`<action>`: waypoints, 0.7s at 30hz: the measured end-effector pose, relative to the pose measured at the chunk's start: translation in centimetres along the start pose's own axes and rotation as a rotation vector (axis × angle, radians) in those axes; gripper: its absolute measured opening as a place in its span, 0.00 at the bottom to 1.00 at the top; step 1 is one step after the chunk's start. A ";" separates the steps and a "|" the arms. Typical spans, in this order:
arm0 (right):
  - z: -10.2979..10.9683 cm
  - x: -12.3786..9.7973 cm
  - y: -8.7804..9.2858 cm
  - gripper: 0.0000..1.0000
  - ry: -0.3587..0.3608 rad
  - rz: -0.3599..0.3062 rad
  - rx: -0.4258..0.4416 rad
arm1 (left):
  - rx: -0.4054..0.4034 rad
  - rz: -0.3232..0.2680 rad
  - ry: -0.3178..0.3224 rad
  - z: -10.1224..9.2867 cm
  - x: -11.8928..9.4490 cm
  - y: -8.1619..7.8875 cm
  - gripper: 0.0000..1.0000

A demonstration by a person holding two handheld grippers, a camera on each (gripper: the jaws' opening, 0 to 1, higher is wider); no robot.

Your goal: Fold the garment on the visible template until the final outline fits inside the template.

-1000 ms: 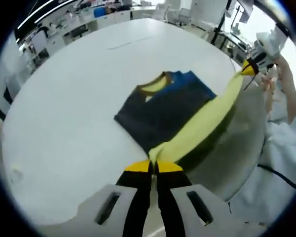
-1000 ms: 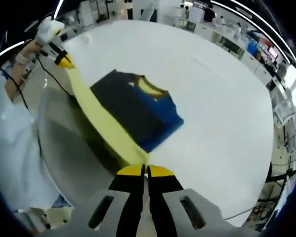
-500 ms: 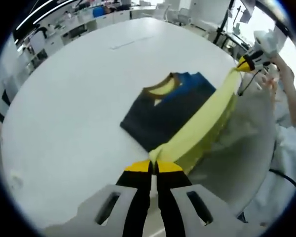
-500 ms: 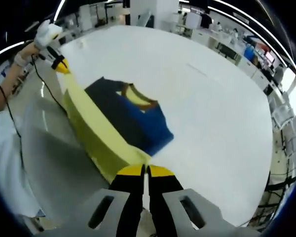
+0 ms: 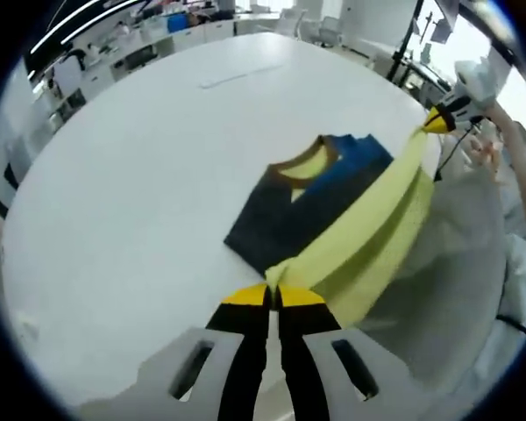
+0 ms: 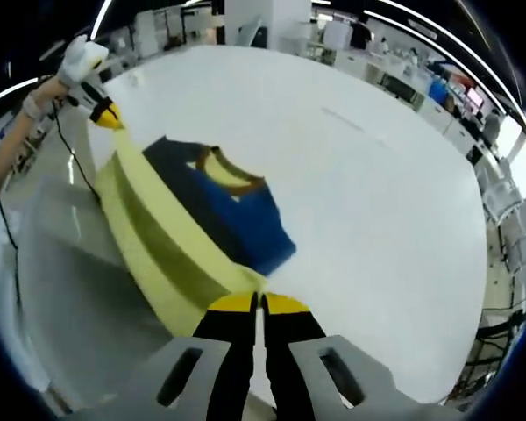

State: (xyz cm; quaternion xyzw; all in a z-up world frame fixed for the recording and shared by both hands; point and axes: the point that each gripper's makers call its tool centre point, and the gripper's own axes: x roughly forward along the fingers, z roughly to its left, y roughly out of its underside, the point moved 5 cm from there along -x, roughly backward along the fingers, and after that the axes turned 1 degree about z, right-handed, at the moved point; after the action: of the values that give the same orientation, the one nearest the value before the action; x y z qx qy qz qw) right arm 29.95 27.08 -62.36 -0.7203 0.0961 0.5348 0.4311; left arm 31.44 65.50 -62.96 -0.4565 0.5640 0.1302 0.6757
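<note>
Garment lifted between both grippers

Your left gripper (image 5: 273, 296) and right gripper (image 6: 256, 303) each pinch, jaws closed, one end of the garment (image 5: 333, 202)'s yellow hem. Beyond, its dark blue body lies on the white table (image 5: 140, 158), collar farthest.

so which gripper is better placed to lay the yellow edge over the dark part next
Neither alone: the left gripper and right gripper each pinch one end of the taut yellow edge, so both should probably carry it over the garment together.
</note>
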 end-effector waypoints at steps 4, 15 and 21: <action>-0.2 0.6 -0.2 0.03 0.006 -0.010 -0.005 | 0.009 0.003 -0.007 0.3 0.6 -0.2 0.00; -1.1 2.2 -0.1 0.03 0.018 -0.002 -0.011 | 0.021 0.005 -0.011 1.1 1.8 -0.8 0.00; -1.7 2.9 -0.5 0.03 0.025 -0.006 -0.018 | 0.018 0.009 -0.008 1.6 2.4 -1.1 0.00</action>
State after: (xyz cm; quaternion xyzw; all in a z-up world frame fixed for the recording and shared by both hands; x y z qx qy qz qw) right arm 32.58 27.09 -64.45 -0.7312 0.0943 0.5253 0.4249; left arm 34.04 65.29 -64.66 -0.4474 0.5644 0.1303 0.6814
